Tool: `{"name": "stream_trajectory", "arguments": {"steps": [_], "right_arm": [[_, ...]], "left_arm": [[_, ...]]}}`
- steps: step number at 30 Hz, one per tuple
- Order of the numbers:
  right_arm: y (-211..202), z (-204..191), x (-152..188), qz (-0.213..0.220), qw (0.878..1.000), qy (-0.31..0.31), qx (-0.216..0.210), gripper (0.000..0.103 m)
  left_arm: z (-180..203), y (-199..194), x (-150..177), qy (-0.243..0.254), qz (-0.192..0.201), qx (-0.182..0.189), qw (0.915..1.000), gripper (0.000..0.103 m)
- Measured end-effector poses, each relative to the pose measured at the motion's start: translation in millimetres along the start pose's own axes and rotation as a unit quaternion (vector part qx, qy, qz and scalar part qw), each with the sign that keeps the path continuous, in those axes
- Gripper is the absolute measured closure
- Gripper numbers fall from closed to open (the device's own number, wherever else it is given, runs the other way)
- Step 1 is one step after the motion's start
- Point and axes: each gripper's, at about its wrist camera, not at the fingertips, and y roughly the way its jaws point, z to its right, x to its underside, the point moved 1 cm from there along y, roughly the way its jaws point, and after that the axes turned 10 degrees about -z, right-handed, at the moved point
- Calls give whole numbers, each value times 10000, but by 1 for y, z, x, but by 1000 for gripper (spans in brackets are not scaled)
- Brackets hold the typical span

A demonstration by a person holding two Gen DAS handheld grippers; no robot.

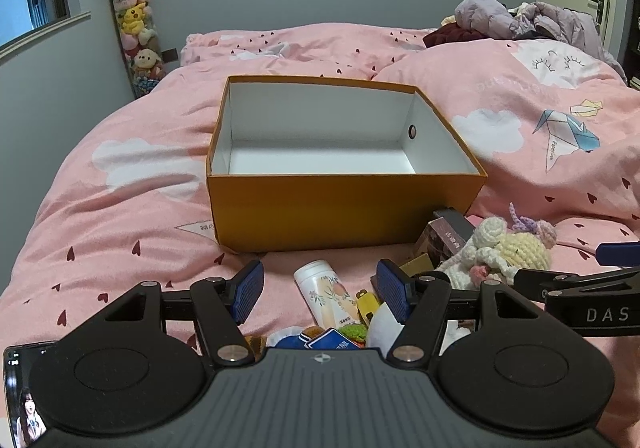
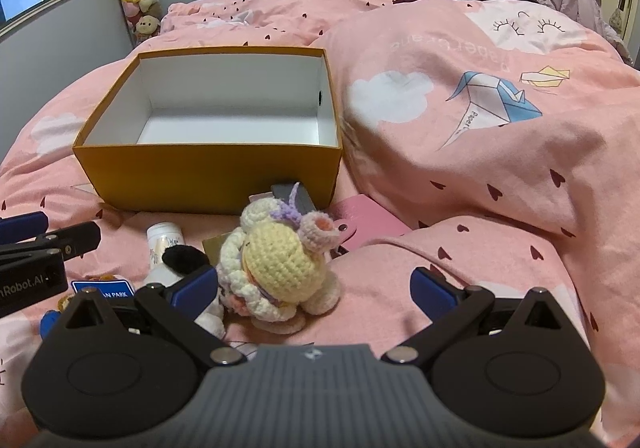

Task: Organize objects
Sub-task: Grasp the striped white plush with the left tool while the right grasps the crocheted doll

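Bed with pink printed duvet [image 1: 120, 175] bearing an open orange box [image 1: 344, 207] with a white interior. Before the box lie a white bottle [image 1: 326, 294], a crocheted yellow-and-white toy [image 2: 276, 268], a dark brown carton [image 1: 442, 238] and a pink wallet [image 2: 366, 228]. Purple clothing [image 1: 520, 19] is heaped at the far right.

Orange box [image 1: 344, 207] white inside, pink heart-print duvet [image 1: 120, 207], cream-yellow crochet toy [image 2: 276, 268]
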Motion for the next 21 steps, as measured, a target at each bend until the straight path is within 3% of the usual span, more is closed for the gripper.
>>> {"name": "stream_trajectory", "arguments": {"steps": [11, 16, 18, 20, 21], "right_arm": [[3, -1, -1, -50, 10000, -17, -2, 1], [0, 2, -3, 171, 9994, -157, -238, 2], [-2, 3, -5, 323, 9984, -260, -372, 10], [-2, 3, -8, 347, 9979, -321, -432, 27], [-1, 2, -10, 310, 9981, -317, -434, 31]], "left_arm": [[0, 3, 1, 31, -82, 91, 9999, 29], [-2, 6, 2, 29, -211, 210, 9996, 29], [-3, 6, 2, 14, -259, 408, 9988, 29], [-5, 6, 2, -16, -374, 693, 9969, 29], [-6, 6, 1, -26, -416, 854, 9955, 30]]}}
